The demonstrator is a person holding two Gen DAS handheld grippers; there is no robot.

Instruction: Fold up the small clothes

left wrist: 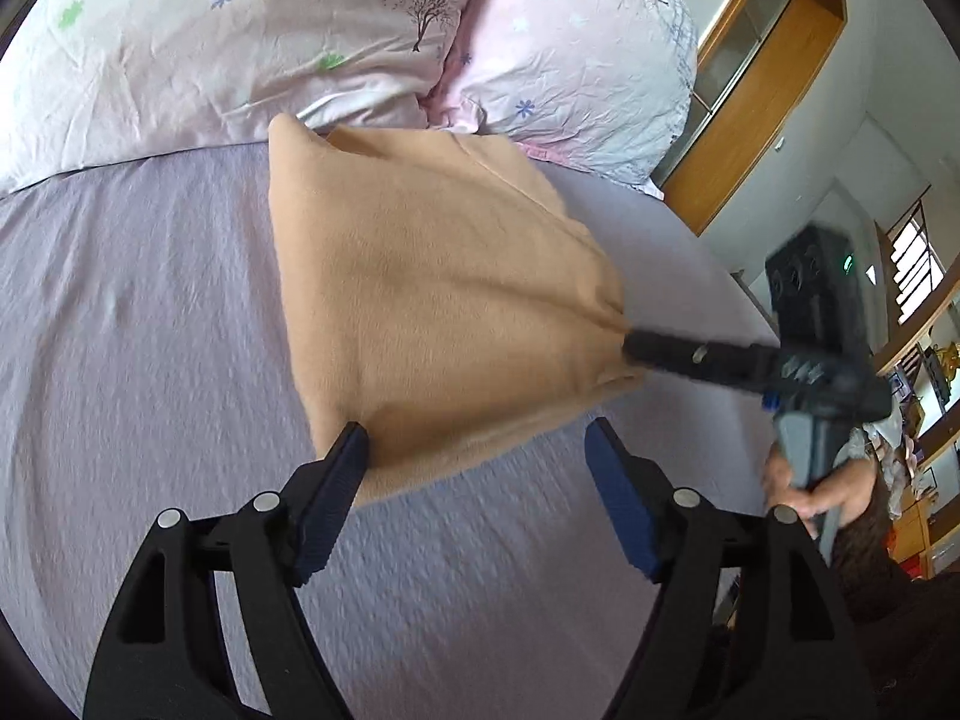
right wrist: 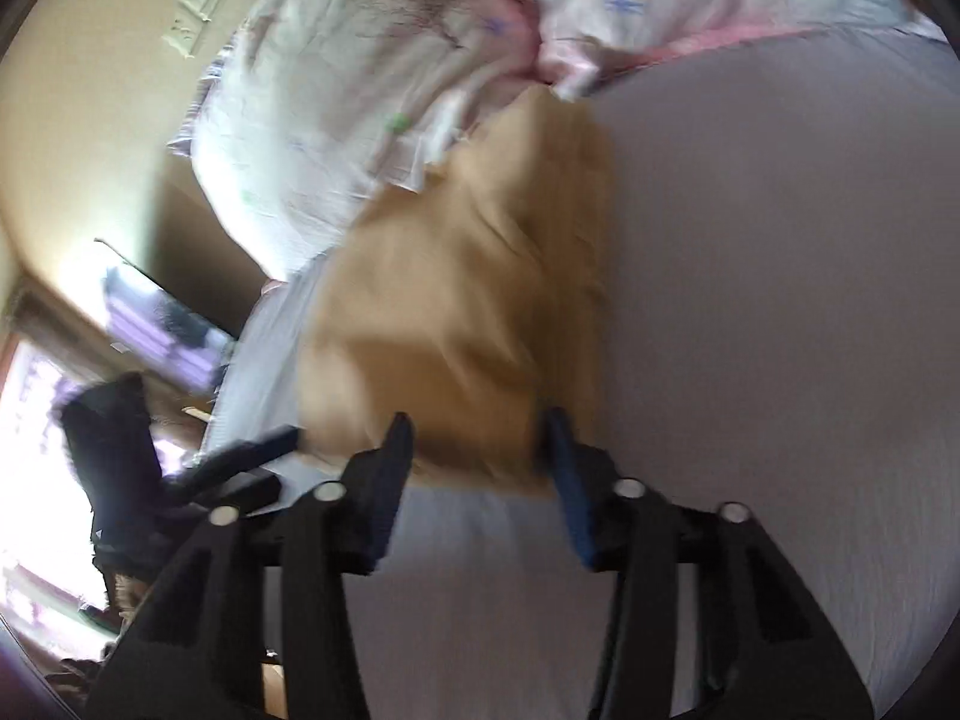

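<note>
A tan fleece garment (left wrist: pixel 432 300) lies partly folded on the lilac bed sheet (left wrist: pixel 150 312). My left gripper (left wrist: pixel 477 450) is open, its fingers spread at the garment's near edge, the left finger touching the cloth. In the left wrist view my right gripper (left wrist: pixel 636 348) is at the garment's right corner, and the cloth bunches at its tip. In the right wrist view, which is blurred, the right gripper (right wrist: pixel 480 444) has its fingers apart with tan garment (right wrist: pixel 468 312) between them. The left gripper (right wrist: pixel 264 444) shows at the left there.
Two pink flowered pillows (left wrist: pixel 240 42) lie at the head of the bed behind the garment. A wooden cabinet (left wrist: pixel 774 78) and shelves stand past the bed's right edge. A window (right wrist: pixel 36 420) glares at the left in the right wrist view.
</note>
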